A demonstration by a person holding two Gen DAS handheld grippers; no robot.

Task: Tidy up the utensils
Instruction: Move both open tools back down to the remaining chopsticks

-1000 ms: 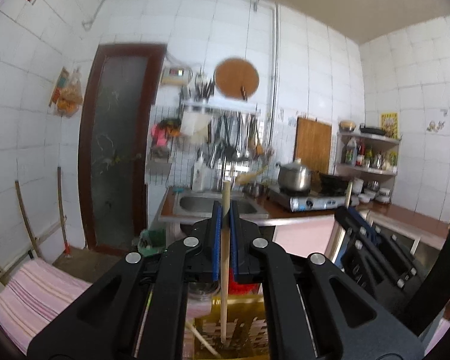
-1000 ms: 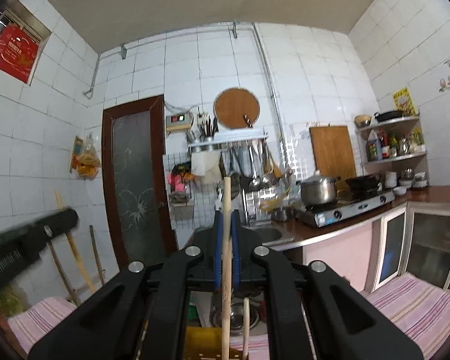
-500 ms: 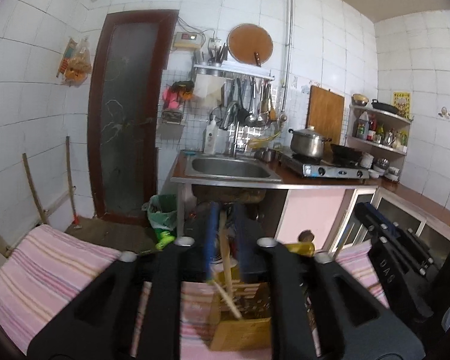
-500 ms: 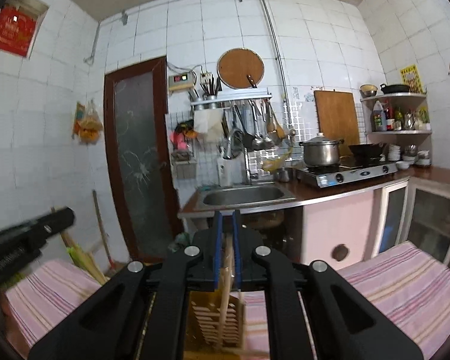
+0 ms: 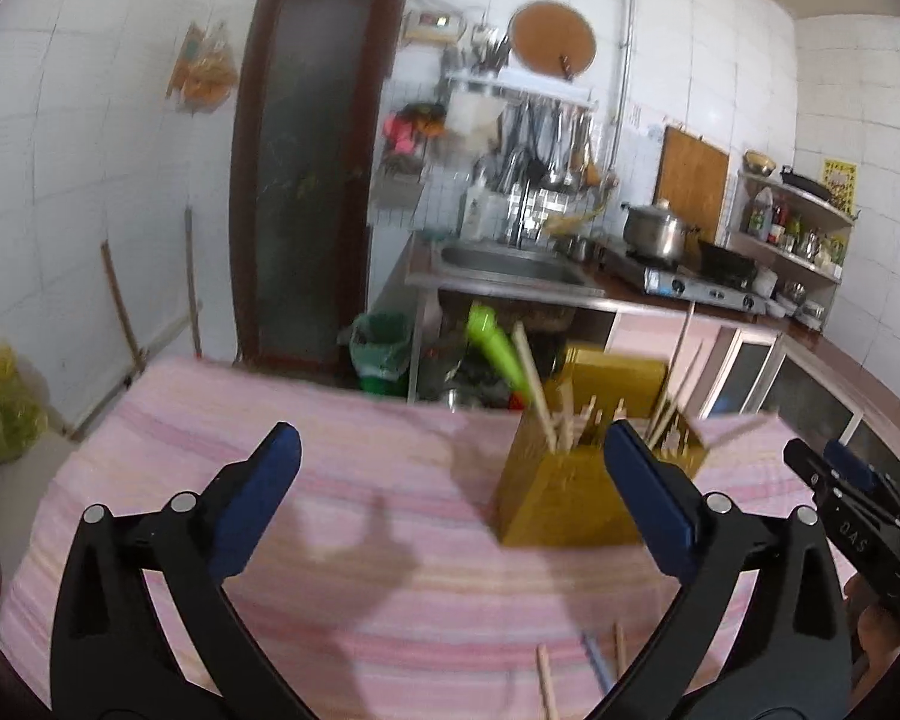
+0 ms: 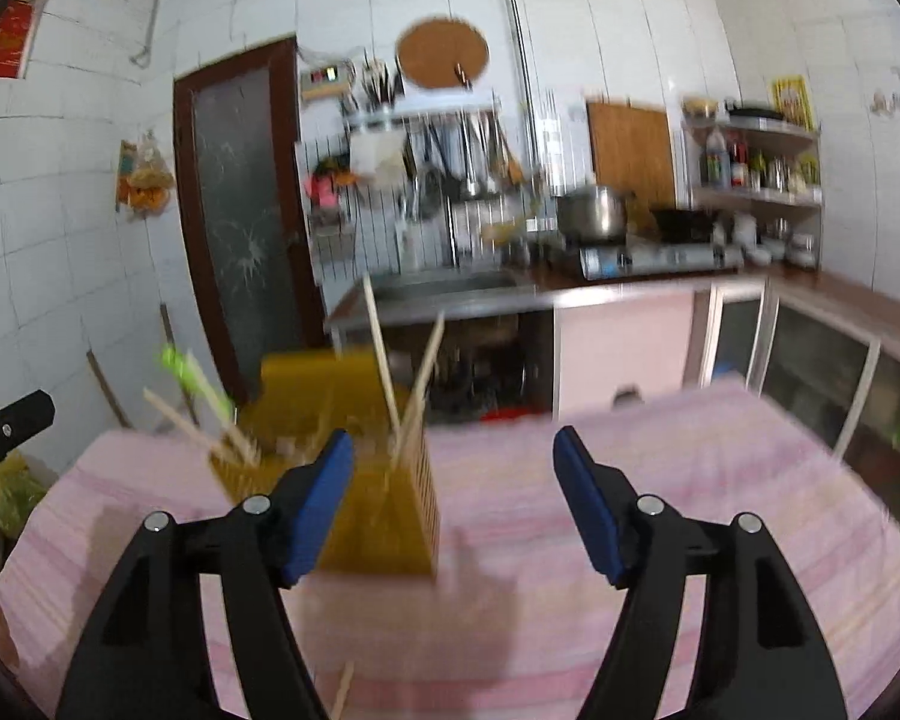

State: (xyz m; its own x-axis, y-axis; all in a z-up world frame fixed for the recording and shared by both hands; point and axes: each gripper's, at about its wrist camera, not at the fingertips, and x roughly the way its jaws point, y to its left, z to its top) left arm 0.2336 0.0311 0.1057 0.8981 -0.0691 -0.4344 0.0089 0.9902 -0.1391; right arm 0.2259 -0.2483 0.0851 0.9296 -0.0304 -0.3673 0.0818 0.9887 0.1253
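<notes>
**Most sticks are in the box, a few are left**

You are in a kitchen, at a table [image 5: 168, 420] with a pink striped cloth [image 6: 690, 480] on it. Far behind it are the sink [image 5: 504, 261] and the stove [image 5: 684, 288].

On the table stands a yellow box [image 5: 564, 504] for the utensils. It is to the right in your left view and to the left in your right view. Many chopsticks [image 5: 531, 375] stand in it and lean this way and that. Something with a bright green handle [image 5: 495, 348] sticks out of it too. So a big part of the job looks done.

Your left tongs [image 5: 450, 480] are wide open and hold nothing. Your right tongs [image 6: 453, 489] are wide open too, and also hold nothing. Both hang above the cloth, near the box.

Some things are not put away yet. Near the bottom of your left view, a few loose chopsticks [image 5: 547, 681] and a thin blue stick [image 5: 594, 669] lie on the cloth. Your right view shows one more stick [image 6: 343, 690] low down. There may be another at the far right edge, but it is too blurry to tell.

I think your next step is to pick these up and put them in the box.
</notes>
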